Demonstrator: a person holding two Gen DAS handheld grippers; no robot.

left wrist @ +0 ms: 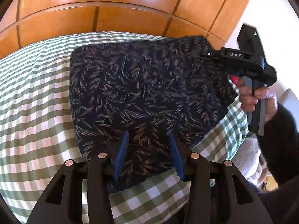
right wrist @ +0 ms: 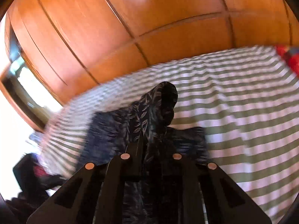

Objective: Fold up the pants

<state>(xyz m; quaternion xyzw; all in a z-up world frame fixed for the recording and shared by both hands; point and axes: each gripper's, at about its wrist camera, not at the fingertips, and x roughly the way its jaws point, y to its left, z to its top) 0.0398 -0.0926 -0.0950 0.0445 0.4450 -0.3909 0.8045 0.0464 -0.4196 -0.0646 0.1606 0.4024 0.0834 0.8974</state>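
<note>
Dark navy pants (left wrist: 142, 93) with a pale leaf print lie on a green and white checked bedcover (left wrist: 35, 97). My left gripper (left wrist: 148, 140) hovers over their near edge, its blue pads (left wrist: 122, 153) spread apart with nothing between them. My right gripper shows in the left wrist view (left wrist: 201, 53) at the pants' far right corner, held by a hand. In the right wrist view, my right gripper (right wrist: 149, 136) is shut on a bunched fold of the pants (right wrist: 158, 102), lifted above the cover. That view is blurred.
A wooden wardrobe (left wrist: 115, 9) with panelled doors stands behind the bed. A red object (right wrist: 288, 57) lies at the cover's far right. A grey fuzzy item (left wrist: 248, 160) sits beside the bed at the right. A window (right wrist: 22, 78) is at the left.
</note>
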